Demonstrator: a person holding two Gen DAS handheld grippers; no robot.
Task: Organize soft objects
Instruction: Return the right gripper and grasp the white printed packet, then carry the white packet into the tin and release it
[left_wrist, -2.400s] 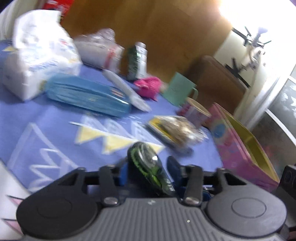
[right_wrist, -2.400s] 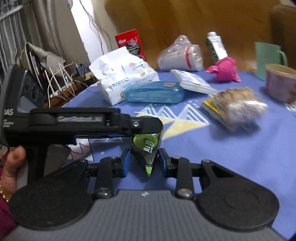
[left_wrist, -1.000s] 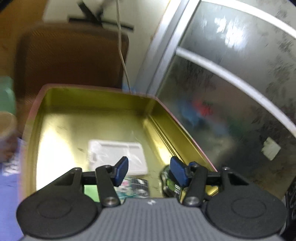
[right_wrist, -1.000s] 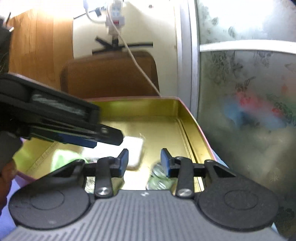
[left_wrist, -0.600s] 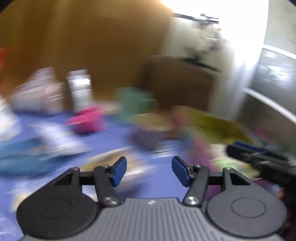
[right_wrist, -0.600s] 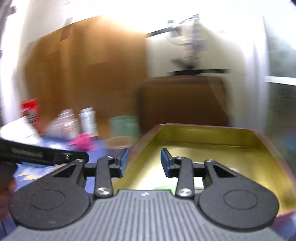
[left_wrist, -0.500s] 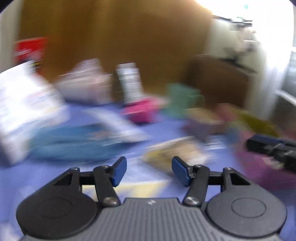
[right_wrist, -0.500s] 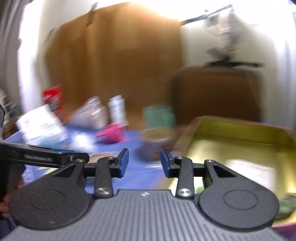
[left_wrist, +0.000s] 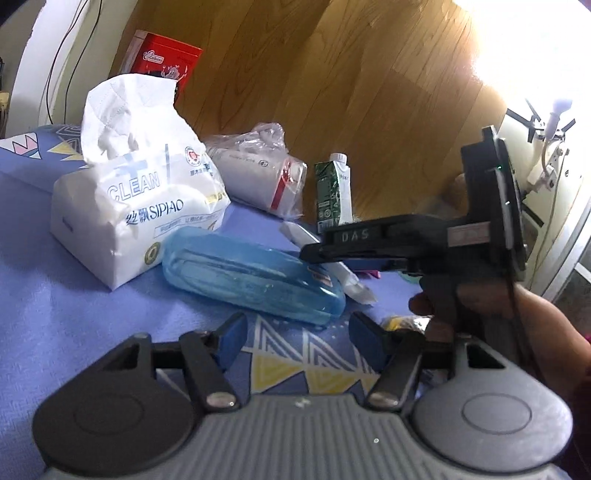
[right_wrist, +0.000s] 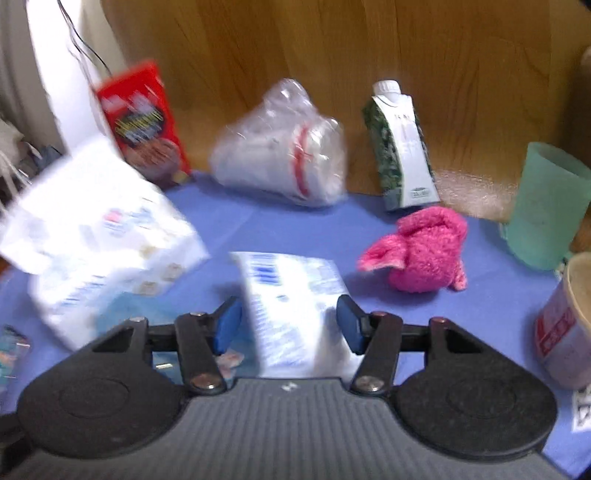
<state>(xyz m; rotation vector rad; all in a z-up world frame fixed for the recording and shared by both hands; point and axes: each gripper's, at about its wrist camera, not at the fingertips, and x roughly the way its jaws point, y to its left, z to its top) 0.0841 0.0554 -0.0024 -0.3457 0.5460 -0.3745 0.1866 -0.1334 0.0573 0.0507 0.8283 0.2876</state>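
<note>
— Tongs on both sides were spread wide, nothing between them. The left tongs (left_wrist: 295, 338) hovered over the blue patterned cloth of the table (left_wrist: 55, 306), their blue pads apart.

— And the right tongs (right_wrist: 288, 325)?

— Same story: gaping, with a flat white packet printed in blue (right_wrist: 291, 306) lying on the table right in front of them, between the two pads in the right wrist view. Whether the pads touched it, I couldn't tell.

— Where was the soft stuff?

— The pink fluffy cloth (right_wrist: 421, 251) sat bunched up toward the table's far edge, just in front of the green-and-white carton (right_wrist: 400, 147) that stood upright against the wooden wall. A mint green cup (right_wrist: 546, 210) stood to its right, and a paper cup (right_wrist: 565, 325) nearer the right edge.

— The tissue pack?

— The big white tissue pack (left_wrist: 136, 206) was toward the far left of the table, a sheet sticking out of its top. A clear blue case (left_wrist: 251, 273) lay just beside it, closer to the left tongs. Behind them, a crumpled plastic bag of white cups (left_wrist: 266, 177) lay on its side near the far edge, and a red box (left_wrist: 166, 62) stood at the far left corner.

— The other hand?

— The right hand (left_wrist: 517, 317) showed in the left wrist view, wrapped around the black handle of its tool.
</note>
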